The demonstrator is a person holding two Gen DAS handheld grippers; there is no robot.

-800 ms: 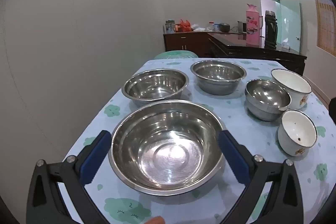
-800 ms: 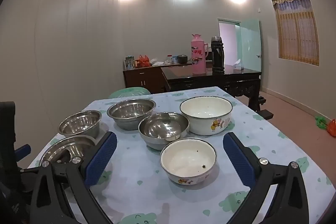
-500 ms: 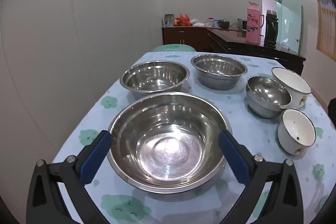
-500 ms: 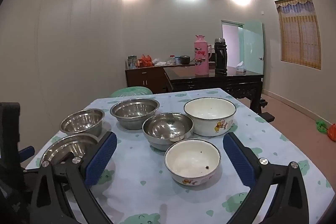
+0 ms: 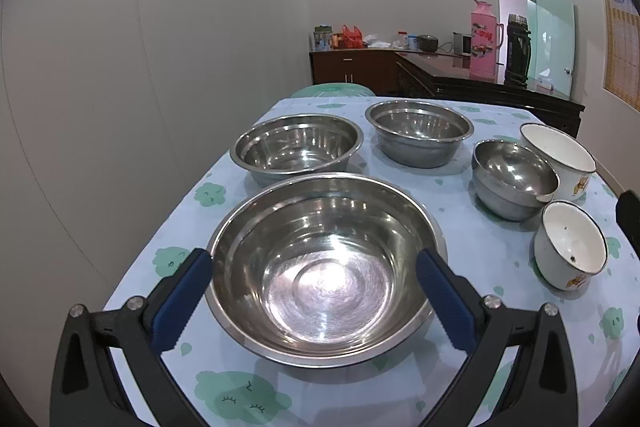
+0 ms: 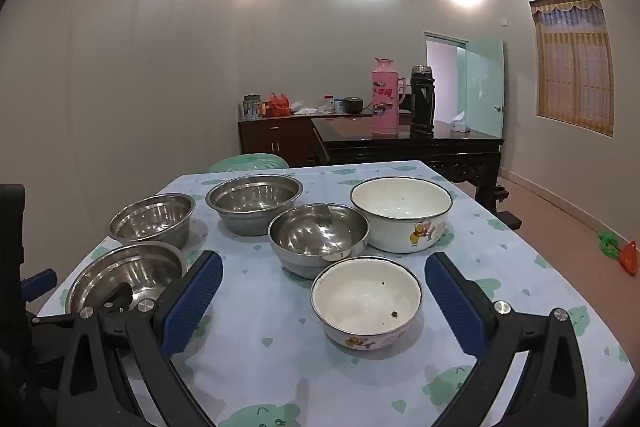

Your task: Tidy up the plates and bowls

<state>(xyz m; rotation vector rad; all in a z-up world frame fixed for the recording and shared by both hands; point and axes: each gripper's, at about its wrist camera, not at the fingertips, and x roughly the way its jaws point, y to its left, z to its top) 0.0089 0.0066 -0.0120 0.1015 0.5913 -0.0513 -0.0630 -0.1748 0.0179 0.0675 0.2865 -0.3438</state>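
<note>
Four steel bowls (image 5: 324,267) (image 5: 298,147) (image 5: 420,131) (image 5: 514,177), two white enamel bowls (image 6: 400,211) (image 6: 366,301), two flasks (image 6: 385,97) (image 6: 422,103).

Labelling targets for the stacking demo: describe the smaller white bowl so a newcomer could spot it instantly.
On the table with the pale blue cloud-print cloth, find the near right corner as the right wrist camera sees it. The small white enamel bowl sits there, in front of the round-bottomed steel bowl. Unlike the larger white enamel bowl behind, it has dark specks inside.
</note>
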